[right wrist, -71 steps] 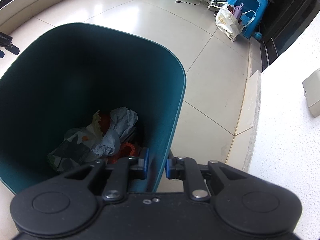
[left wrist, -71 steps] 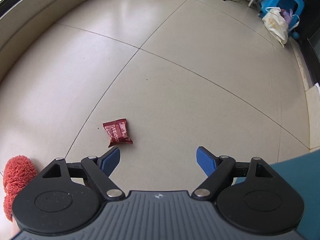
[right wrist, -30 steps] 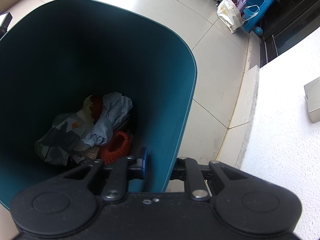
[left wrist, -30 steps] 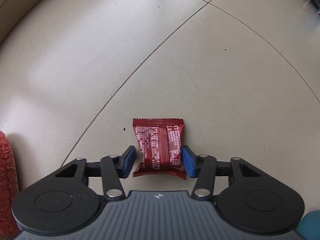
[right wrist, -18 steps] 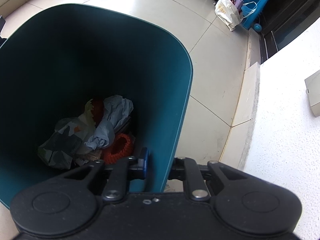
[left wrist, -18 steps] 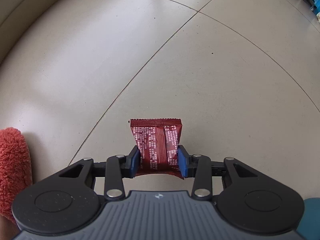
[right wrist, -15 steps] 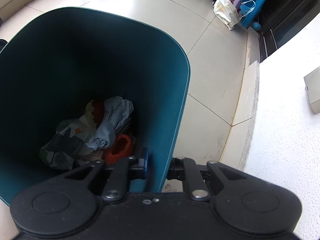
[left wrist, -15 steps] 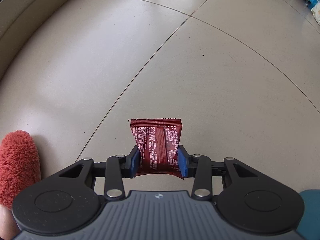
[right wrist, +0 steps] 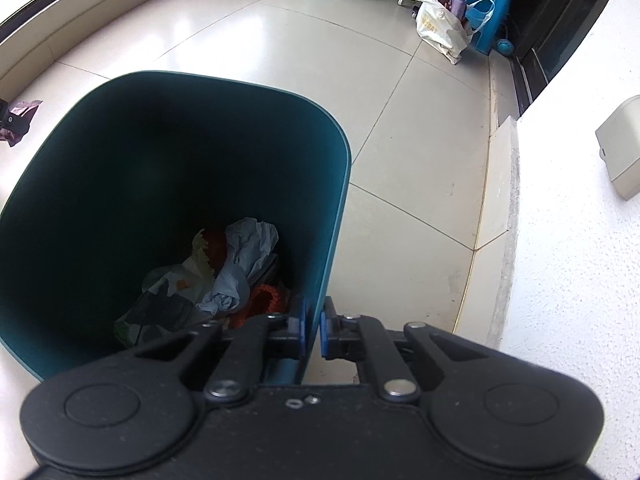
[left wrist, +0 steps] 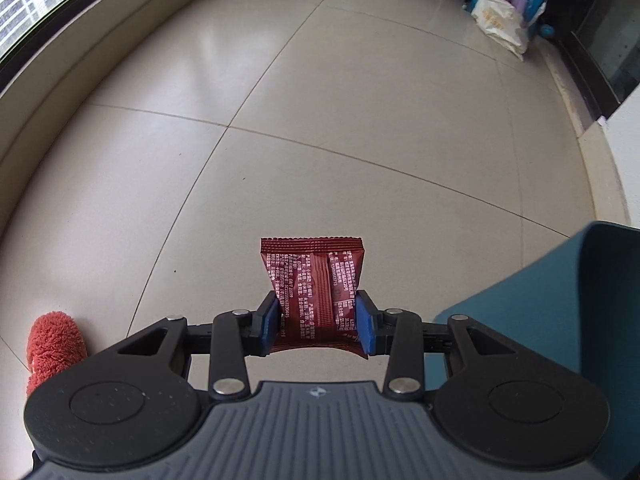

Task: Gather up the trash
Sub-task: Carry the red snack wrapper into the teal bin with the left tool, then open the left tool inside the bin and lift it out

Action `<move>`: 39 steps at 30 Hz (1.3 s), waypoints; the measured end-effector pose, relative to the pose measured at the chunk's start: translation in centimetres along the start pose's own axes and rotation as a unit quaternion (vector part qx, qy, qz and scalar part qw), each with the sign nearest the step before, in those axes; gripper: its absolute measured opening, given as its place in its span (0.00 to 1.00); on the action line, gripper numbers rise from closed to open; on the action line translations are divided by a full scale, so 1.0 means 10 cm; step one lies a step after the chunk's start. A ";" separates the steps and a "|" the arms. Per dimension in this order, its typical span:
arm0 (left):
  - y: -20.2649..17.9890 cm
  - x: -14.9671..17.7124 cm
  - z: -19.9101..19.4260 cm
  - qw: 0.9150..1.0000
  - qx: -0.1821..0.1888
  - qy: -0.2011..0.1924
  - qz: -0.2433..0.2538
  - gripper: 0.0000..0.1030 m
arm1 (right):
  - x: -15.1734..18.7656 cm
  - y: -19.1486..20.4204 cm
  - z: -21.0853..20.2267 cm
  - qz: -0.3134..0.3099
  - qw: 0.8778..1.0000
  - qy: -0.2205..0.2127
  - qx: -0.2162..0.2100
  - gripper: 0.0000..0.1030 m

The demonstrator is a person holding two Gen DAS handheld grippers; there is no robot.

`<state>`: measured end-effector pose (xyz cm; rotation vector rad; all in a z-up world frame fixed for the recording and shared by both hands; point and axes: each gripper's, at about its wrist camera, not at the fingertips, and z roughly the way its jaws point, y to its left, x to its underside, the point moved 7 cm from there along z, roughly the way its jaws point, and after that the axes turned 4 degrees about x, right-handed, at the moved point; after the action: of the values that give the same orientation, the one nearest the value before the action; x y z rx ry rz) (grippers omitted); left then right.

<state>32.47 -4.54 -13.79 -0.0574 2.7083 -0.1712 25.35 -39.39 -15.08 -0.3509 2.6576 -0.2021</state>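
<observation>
- Left wrist view: my left hand-held gripper (left wrist: 316, 326) is clamped on a red snack wrapper (left wrist: 313, 285), one blue pad (left wrist: 269, 325) pressing each side, so the packet buckles a little at its lower edge. The wrapper hangs clear above the tiled floor (left wrist: 320, 120), well off it. At the right edge I see the teal bin (left wrist: 560, 312), near the gripper but not yet under the wrapper. A fuzzy red slipper (left wrist: 52, 344) sits low at the left.
- Right wrist view: my right hand-held gripper (right wrist: 312, 330) has just been closing and now pinches the bin's near wall, one pad inside and one outside, the rim between them. Crumpled paper and bags (right wrist: 224, 272) lie at the bottom of the bin. The wrapper and the left gripper show at the far left edge, outside the rim.
- Step in hand, as I judge it: the pickup is done and the carry to the bin is under way.
- Next move, as I judge it: bring the wrapper across the rim over the opening while the right side steadies the bin, then part the pads so it drops in.
</observation>
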 end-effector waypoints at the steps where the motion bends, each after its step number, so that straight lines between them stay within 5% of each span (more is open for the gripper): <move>1: -0.19 0.02 -0.11 1.000 0.007 -0.004 0.015 0.37 | 0.01 0.00 -0.01 0.002 1.000 -0.001 -0.002 0.05; 10: -1.32 0.24 -0.51 0.993 0.059 -0.009 0.098 0.37 | 0.00 -0.03 -0.02 0.027 0.999 -0.007 -0.020 0.05; 20: -2.17 0.57 -0.10 0.984 0.071 0.031 0.160 0.37 | -0.02 -0.14 0.00 0.038 0.998 -0.016 -0.039 0.06; 33: -2.38 0.74 0.71 0.978 0.076 0.100 0.166 0.38 | 0.03 -0.11 -0.03 0.032 0.998 -0.024 -0.041 0.07; 39: -2.29 0.86 0.73 0.977 0.087 0.101 0.167 0.61 | 0.05 -0.08 -0.04 0.031 0.999 -0.023 -0.038 0.07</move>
<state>27.97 -28.62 -20.92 0.4878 2.8388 -0.3254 24.96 -40.29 -14.77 -0.2943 2.6304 -0.0722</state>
